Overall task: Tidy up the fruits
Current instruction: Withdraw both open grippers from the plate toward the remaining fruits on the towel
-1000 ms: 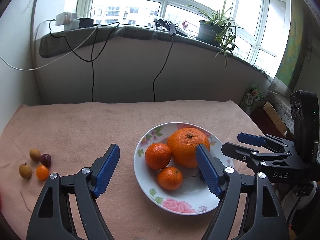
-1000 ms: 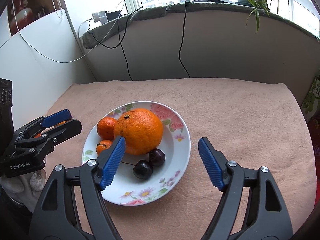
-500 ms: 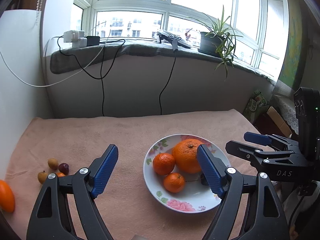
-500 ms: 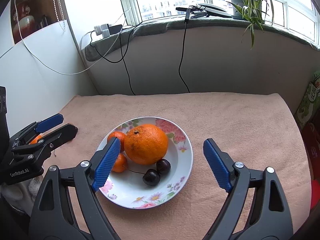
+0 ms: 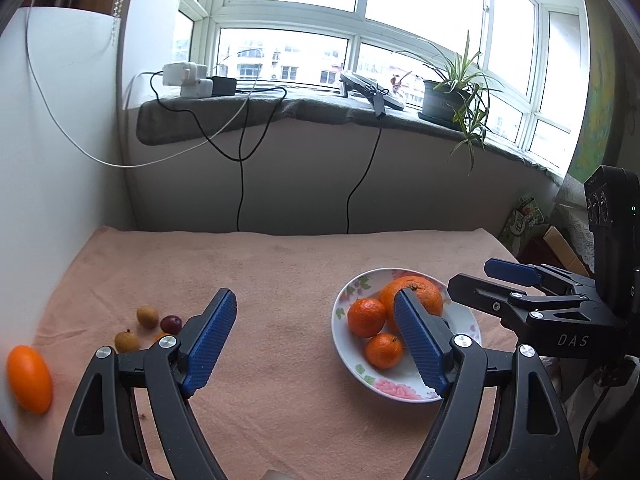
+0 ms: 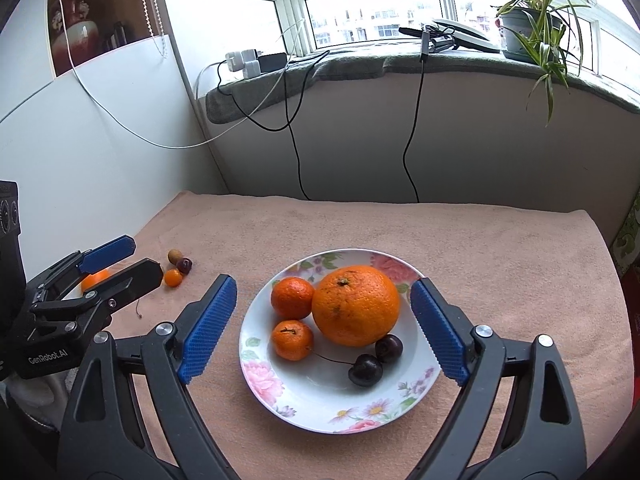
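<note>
A floral white plate (image 6: pixel 320 404) holds a large orange (image 6: pixel 356 305), two mandarins (image 6: pixel 293 298) and two dark cherries (image 6: pixel 365 369). The plate also shows at the right of the left wrist view (image 5: pixel 394 389). Small loose fruits (image 5: pixel 148 317) and an oval orange fruit (image 5: pixel 30 378) lie on the cloth at the far left. My left gripper (image 5: pixel 318 342) is open and empty above the cloth, between the loose fruits and the plate. My right gripper (image 6: pixel 322 334) is open and empty, raised with its fingers either side of the plate.
A peach cloth (image 5: pixel 280 272) covers the table, which meets a white panel at the left and a low wall at the back. Cables (image 6: pixel 412 128) hang from the windowsill, which carries a potted plant (image 6: pixel 528 20). Boxes (image 5: pixel 560 240) stand past the right edge.
Both grippers have pulled back and risen from the plate. The left view has swung left, bringing the loose fruits and the oval orange fruit into view. Both stay open.
</note>
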Demonstrator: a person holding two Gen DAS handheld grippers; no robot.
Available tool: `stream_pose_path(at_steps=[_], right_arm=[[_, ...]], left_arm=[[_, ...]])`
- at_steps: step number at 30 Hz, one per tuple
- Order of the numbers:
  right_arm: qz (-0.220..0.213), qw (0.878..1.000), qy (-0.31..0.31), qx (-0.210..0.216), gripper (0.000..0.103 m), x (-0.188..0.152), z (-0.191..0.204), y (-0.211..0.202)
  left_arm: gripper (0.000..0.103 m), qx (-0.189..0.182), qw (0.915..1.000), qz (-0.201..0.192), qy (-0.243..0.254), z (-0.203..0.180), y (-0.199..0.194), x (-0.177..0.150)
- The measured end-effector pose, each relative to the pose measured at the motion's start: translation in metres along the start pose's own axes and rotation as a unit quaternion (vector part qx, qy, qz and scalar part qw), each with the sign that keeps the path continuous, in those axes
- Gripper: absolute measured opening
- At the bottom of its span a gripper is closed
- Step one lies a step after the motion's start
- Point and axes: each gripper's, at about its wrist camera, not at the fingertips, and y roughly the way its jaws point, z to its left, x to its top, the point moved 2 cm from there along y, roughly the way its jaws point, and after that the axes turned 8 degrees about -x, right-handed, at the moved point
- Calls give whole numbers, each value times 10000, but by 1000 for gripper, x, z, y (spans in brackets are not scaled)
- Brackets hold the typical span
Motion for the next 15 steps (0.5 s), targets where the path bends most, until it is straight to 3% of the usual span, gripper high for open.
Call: stream_pose_path(at_steps=[15], right_arm=[[47, 9976, -498, 470, 91, 11, 72, 19]], left_arm=[[81, 538, 9976, 73, -419, 77, -31, -22]])
